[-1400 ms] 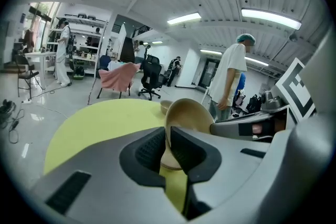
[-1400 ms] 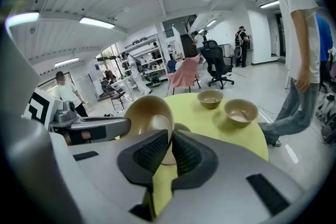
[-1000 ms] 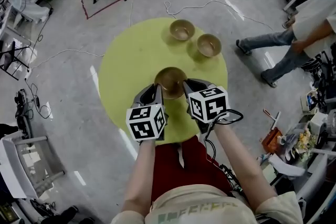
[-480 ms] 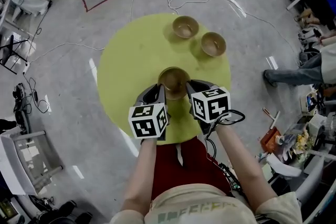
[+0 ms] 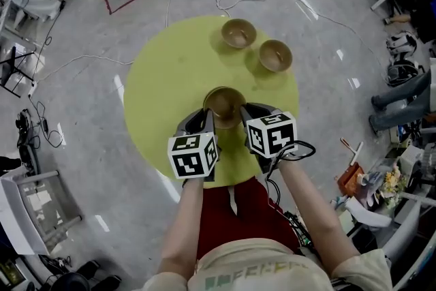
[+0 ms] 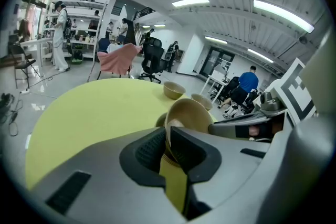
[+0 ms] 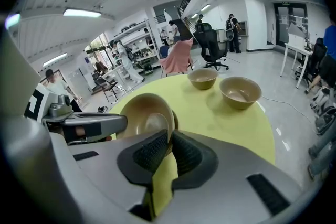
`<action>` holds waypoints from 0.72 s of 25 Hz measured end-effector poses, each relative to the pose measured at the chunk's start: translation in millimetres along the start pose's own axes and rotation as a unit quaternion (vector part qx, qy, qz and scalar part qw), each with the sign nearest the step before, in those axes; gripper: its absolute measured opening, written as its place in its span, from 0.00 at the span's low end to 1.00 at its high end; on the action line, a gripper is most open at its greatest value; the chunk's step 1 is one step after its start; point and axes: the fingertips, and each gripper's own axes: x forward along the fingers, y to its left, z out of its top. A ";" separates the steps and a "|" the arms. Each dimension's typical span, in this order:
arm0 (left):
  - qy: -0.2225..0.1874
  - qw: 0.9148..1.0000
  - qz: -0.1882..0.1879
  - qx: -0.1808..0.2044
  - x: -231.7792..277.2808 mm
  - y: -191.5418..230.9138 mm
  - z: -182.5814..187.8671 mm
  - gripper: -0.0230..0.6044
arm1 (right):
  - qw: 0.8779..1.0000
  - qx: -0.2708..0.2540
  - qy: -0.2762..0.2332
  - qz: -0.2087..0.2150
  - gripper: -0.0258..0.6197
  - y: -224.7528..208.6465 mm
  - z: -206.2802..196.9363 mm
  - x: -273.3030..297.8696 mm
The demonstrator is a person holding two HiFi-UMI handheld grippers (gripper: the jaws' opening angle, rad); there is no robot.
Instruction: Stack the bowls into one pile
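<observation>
pinching one tan bowl (image 5: pixel 223 103) from two sides, both grippers are clamped on its thin rim. the left gripper (image 6: pixel 168 136) has its ribbed dark pads pressed on the near-left edge. the right gripper (image 7: pixel 170 140) nips the near-right edge the same way, so neither set of jaws has any gap beyond the thickness of the wall.

the bowl is round, smooth and matte, light brown inside, with its hollow facing up. it sits at the near middle of the round table (image 5: pixel 163 85), whose top is flat, plain yellow-green. i cannot tell whether the bowl rests on the table or is lifted. a darker curved edge shows just behind it, and i cannot tell whether that is another bowl.

two more of the same shape and colour stand upright at the table's far right, the farther bowl (image 5: pixel 238 33) and the nearer bowl (image 5: pixel 275 55). they are close beside each other but apart, and well away from the held one.

each gripper's body is pale grey moulded plastic.
</observation>
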 end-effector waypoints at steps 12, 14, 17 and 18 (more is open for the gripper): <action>0.008 1.000 0.009 0.004 8.8 0.3 -3.9 0.11 | 1.000 -0.010 0.005 -0.010 0.13 -7.0 -1.6 8.0; 0.008 1.000 0.010 0.005 8.7 0.2 -3.9 0.11 | 1.000 -0.018 0.003 -0.017 0.13 -6.7 -1.2 7.7; 0.007 1.000 0.012 0.005 8.6 1.3 -4.7 0.11 | 0.999 -0.032 0.001 -0.024 0.13 -5.2 -1.4 7.9; 0.007 1.000 0.013 0.005 8.6 2.3 -4.5 0.11 | 0.999 -0.035 0.001 -0.025 0.13 -4.4 -1.1 8.5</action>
